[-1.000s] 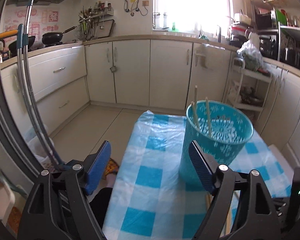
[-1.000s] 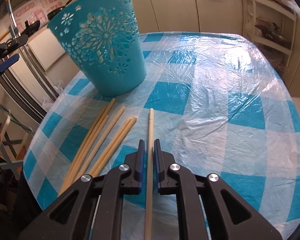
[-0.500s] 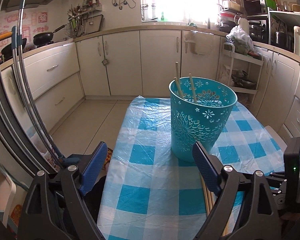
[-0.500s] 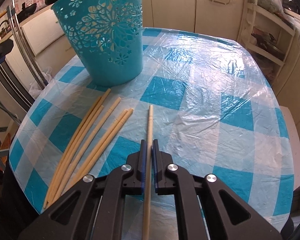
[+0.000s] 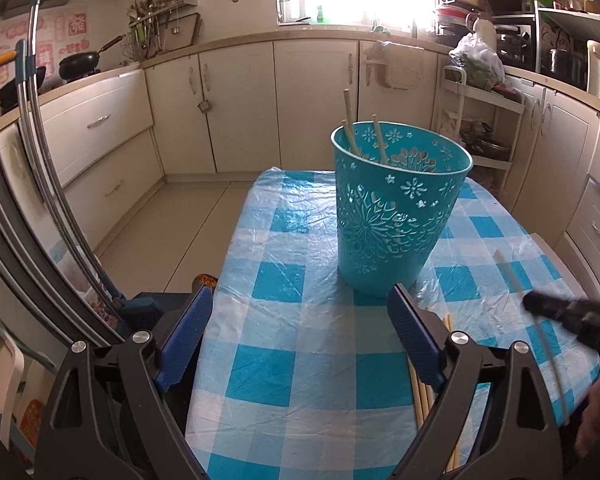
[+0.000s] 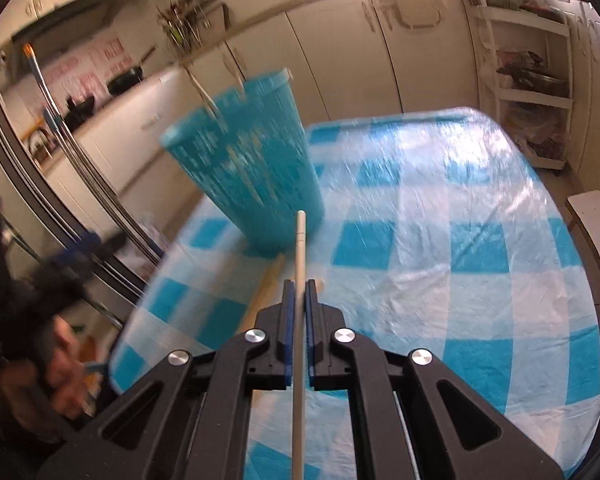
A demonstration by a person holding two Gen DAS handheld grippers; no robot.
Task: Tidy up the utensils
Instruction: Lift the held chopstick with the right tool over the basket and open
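Cream kitchen cabinets are ringing a table (image 5: 260,364) under blue-checked plastic, where a teal basket (image 5: 396,216) is standing with chopsticks (image 5: 348,120) already leaning inside. The right gripper (image 6: 297,292) is pinching one pale chopstick (image 6: 299,248) between nearly closed fingers, tip pointing toward the basket. Raising that tip above the rim before releasing looks wise. The left gripper (image 5: 300,344) is hovering with fingers spread wide, holding nothing, beside loose chopsticks (image 5: 420,396) lying on the table.

Left gripper (image 5: 300,340) fingers spread wide, level; right gripper (image 6: 299,320) fingers pinched on a chopstick (image 6: 300,248), raised
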